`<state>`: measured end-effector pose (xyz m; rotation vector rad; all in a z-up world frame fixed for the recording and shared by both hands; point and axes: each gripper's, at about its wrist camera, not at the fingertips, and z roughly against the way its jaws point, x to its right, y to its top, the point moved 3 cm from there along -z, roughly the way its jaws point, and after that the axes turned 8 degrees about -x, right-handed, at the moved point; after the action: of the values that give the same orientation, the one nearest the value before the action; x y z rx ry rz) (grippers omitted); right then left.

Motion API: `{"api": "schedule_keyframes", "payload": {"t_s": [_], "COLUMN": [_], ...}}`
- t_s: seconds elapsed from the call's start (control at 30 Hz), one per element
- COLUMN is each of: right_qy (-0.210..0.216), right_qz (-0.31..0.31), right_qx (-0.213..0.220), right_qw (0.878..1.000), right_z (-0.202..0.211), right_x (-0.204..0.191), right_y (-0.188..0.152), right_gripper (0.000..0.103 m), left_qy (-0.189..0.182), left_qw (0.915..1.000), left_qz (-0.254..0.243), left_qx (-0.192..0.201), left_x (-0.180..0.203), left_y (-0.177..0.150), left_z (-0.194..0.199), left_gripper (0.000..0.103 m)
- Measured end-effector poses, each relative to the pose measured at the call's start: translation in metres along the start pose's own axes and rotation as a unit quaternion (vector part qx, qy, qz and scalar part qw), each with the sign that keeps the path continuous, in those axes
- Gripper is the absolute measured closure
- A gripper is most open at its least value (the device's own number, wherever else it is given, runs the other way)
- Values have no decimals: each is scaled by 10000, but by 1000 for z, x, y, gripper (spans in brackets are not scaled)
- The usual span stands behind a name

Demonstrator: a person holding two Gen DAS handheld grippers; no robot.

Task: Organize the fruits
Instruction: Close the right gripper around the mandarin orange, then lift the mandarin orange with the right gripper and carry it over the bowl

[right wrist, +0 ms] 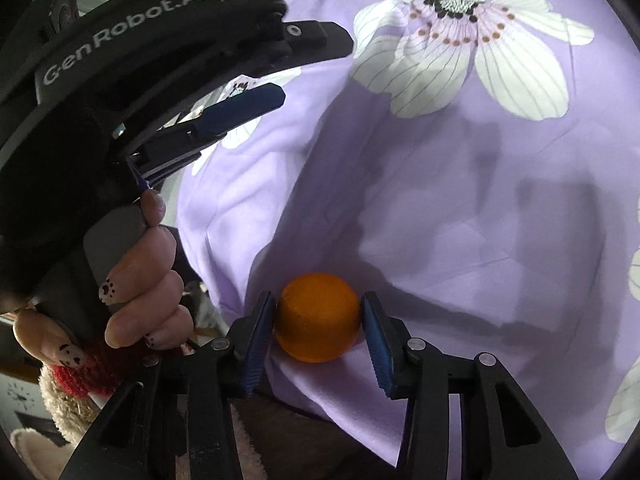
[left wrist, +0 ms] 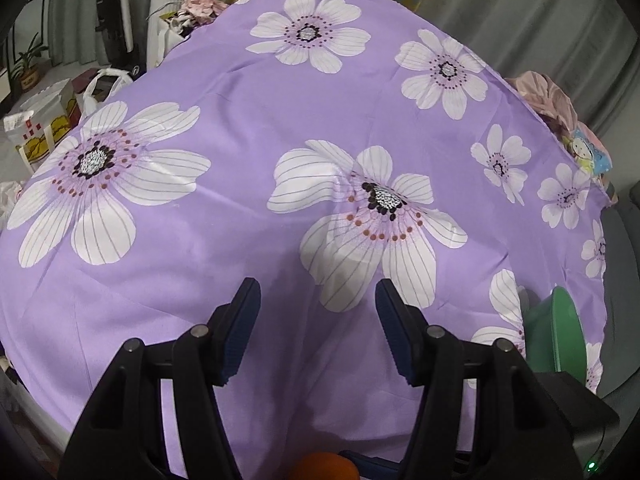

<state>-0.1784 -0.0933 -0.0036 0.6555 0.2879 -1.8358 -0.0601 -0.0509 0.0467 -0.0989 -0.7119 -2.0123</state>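
An orange (right wrist: 317, 316) lies on the purple flowered cloth (right wrist: 460, 208) near its front edge. My right gripper (right wrist: 318, 320) has one blue pad on each side of the orange and both pads touch or nearly touch it. The orange's top also shows at the bottom edge of the left wrist view (left wrist: 324, 467). My left gripper (left wrist: 318, 312) is open and empty above the cloth (left wrist: 240, 152). It also shows in the right wrist view (right wrist: 280, 64), held by a hand at the upper left.
A green bowl (left wrist: 554, 330) stands at the cloth's right edge. Bags and boxes (left wrist: 44, 120) sit beyond the cloth's left edge. Pink cloth items (left wrist: 548, 98) lie at the far right edge. Grey curtains hang behind.
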Motion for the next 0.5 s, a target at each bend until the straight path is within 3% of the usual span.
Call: {"api": "schedule_keyframes", "payload": {"t_s": [0.13,0.3,0.4,0.5], "right_qy": [56,-173,-635,-1347], "right_qz": [-164,-516,-777,-1040], "right_qx": [40,489,879,1316], "right_qw": [9998,9973,9911,9766], "right_z": [4,33,56,77], "right_x": [9,29,46,63], "right_y": [1,9,11,12], "right_gripper": [59,59,59,59], "left_qy": [-87,-89,-99,-139], "left_qw": [10000,9999,9997,9992], "left_qz": [22,-87,-190,-319], "left_qx": [1,-30,-102,-207], "left_x": [0,6,13,23], "left_y": [0,-1,-4,-9], "left_z": [2,0,-4,-11], "left_gripper": [43,43,43,43]}}
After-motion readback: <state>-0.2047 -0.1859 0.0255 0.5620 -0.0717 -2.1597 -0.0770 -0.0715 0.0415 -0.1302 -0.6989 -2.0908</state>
